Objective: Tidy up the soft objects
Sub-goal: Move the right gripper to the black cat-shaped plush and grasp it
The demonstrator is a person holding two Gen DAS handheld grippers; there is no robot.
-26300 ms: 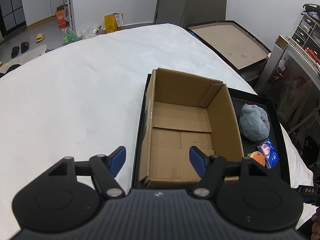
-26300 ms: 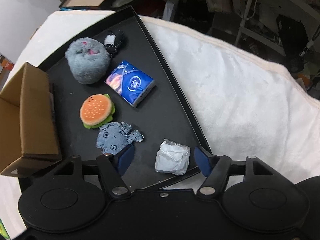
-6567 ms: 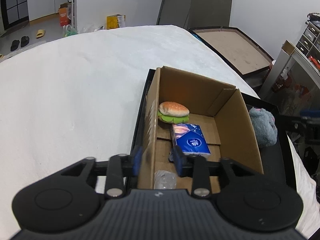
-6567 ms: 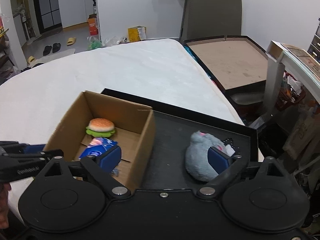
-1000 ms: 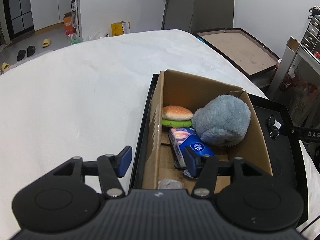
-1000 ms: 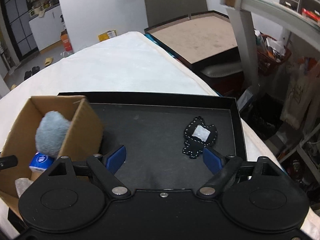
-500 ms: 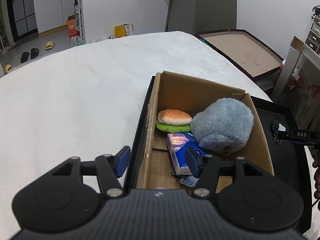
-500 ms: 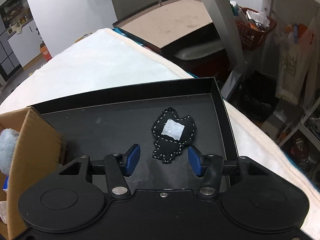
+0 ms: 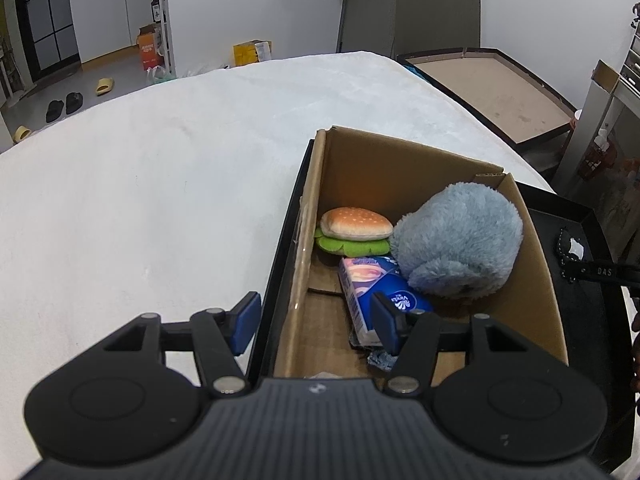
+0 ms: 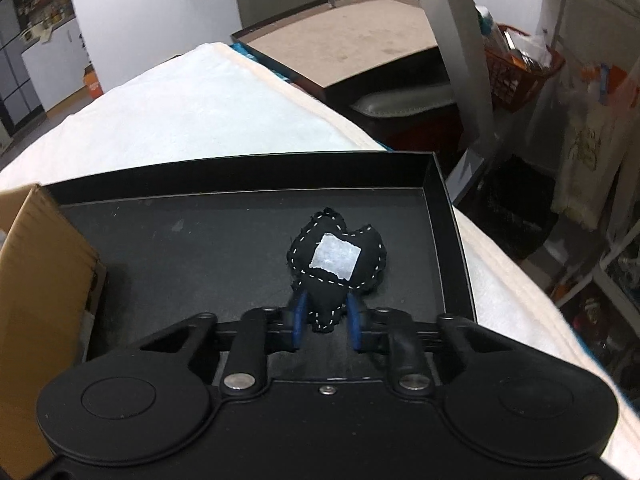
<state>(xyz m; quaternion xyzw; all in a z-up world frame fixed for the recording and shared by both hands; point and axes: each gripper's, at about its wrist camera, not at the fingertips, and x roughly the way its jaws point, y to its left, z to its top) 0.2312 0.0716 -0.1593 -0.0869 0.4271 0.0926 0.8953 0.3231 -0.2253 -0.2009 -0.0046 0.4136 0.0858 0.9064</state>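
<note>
A cardboard box [image 9: 536, 276] stands in a black tray [image 10: 256, 232]. It holds a plush burger [image 9: 354, 230], a blue tissue pack [image 9: 374, 294], a fluffy blue-grey plush [image 9: 458, 240] and a bit of blue cloth [image 9: 378, 360]. My left gripper [image 9: 314, 318] is open, its fingers either side of the box's near left wall. My right gripper [image 10: 326, 318] is shut on the lower end of a black stitched plush with a white patch [image 10: 336, 258] on the tray floor. That plush also shows in the left wrist view [image 9: 570, 246].
The tray lies on a white fleece-covered table [image 9: 140, 200]. The box corner [image 10: 44, 256] is at the left in the right wrist view. A brown board [image 10: 356, 32] and cluttered shelving [image 10: 580, 80] stand beyond the table's far right edge.
My right gripper has moved forward and closed on the black plush, which it straddled open half a second ago. My left gripper has held about still beside the box wall.
</note>
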